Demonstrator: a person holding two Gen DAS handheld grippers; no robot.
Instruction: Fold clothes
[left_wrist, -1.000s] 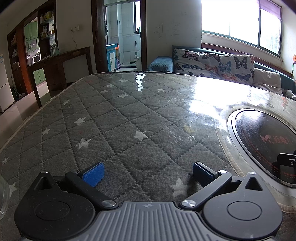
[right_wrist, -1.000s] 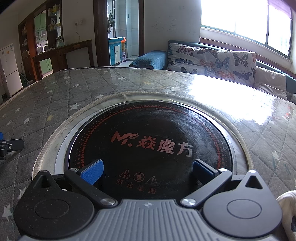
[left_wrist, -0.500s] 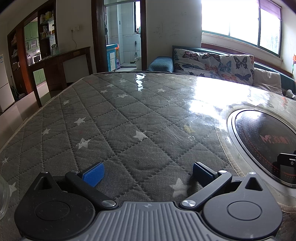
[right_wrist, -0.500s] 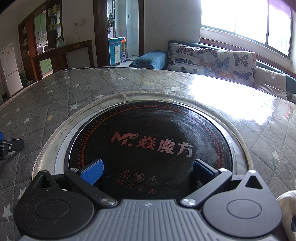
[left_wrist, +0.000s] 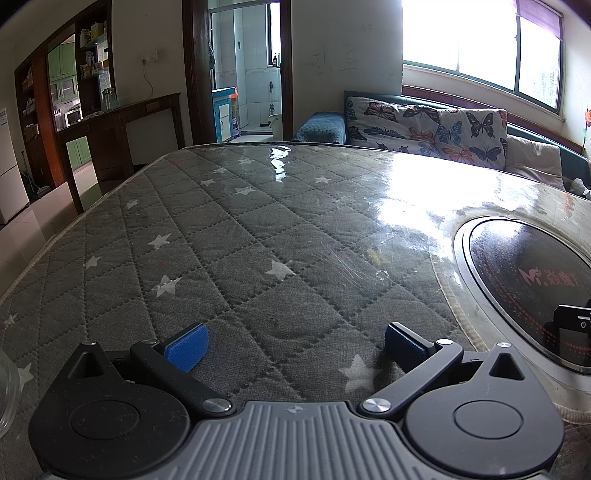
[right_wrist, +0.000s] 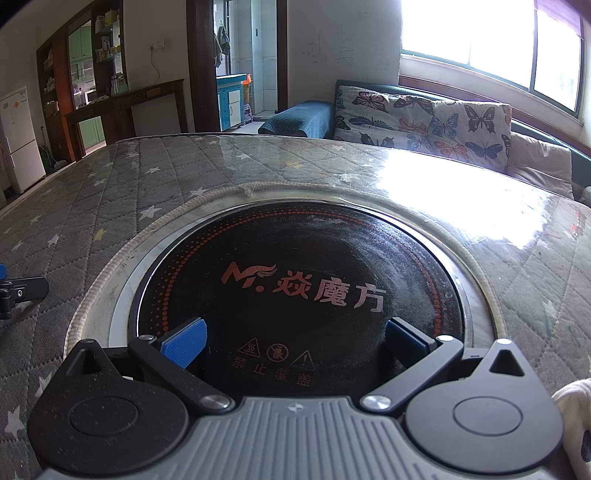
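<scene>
A living room with a butterfly-print sofa (left_wrist: 424, 127) under a bright window lies behind a table (left_wrist: 229, 236) covered in grey quilted star cloth beneath a clear sheet.

Your left claw (left_wrist: 295, 345) sits low over the table near its near edge, jaws spread wide, nothing between the blue pads (left_wrist: 186, 347). Your right claw (right_wrist: 295, 341) is just as wide open and empty, poised over the near rim of the round black cooktop (right_wrist: 303, 280) set into the table.

No folding has begun, as I judge it: you are at the start, with a garment yet to be picked up. The only likely cloth is a pale, soft edge (right_wrist: 570, 413) at the near right corner of the right view, just beside your right claw and outside its jaws; too little shows to say what garment it is. Your next move calls for swinging the right claw to it and drawing it onto the quilted cloth.
</scene>
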